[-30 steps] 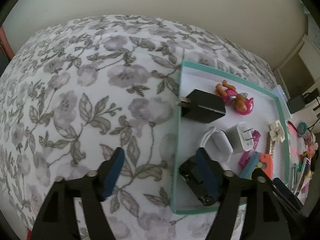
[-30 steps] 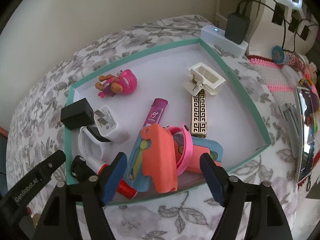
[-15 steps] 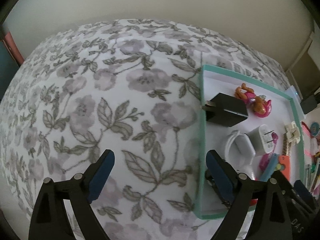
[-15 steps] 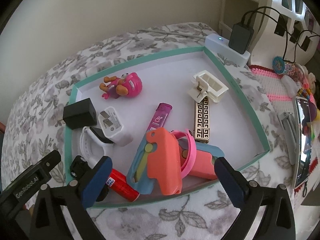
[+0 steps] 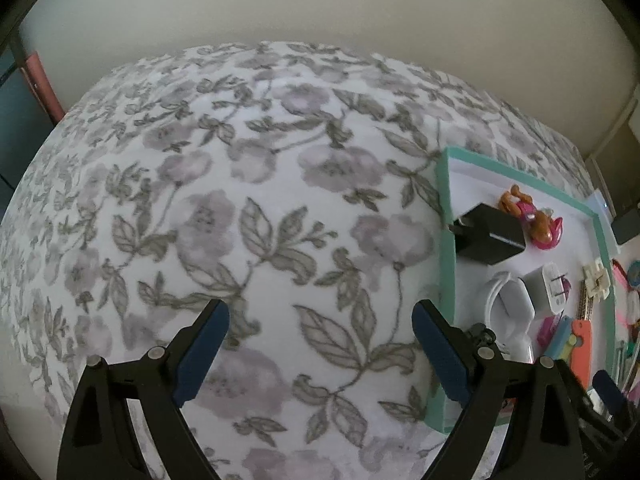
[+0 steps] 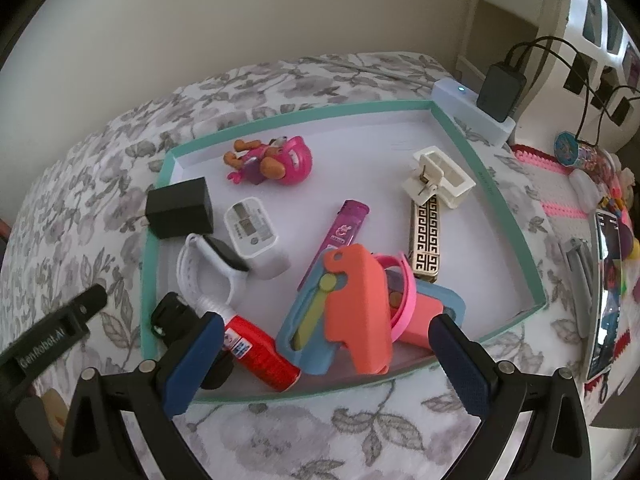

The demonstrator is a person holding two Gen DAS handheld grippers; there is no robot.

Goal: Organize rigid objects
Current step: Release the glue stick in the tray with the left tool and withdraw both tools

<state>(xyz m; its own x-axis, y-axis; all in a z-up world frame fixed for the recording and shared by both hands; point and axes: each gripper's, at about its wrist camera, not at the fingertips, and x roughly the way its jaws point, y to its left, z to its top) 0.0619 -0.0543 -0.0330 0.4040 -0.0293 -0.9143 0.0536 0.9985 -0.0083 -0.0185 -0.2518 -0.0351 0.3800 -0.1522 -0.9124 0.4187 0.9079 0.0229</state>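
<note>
Both grippers are spread wide and empty: the left gripper [image 5: 320,344] over bare bedspread [image 5: 240,200] beside the tray [image 6: 151,264], the right gripper [image 6: 324,356] at its near edge. The rigid items (charger [image 6: 179,207], toy [image 6: 276,160], clip [image 6: 440,178]) lie inside the tray, a fit for either sorting stage. Any grasp should take one piece cleanly off the near pile [image 6: 352,304].

teal-rimmed tray [image 6: 154,256] is sitting mid-frame in the right wrist view, holding black charger [image 6: 179,207] and white adapter [image 6: 256,236] at left, pink toy figure [image 6: 276,160] at top, cream hair clip [image 6: 438,178] upper right, and coral case [image 6: 356,312] lying atop the lower pile.
</note>
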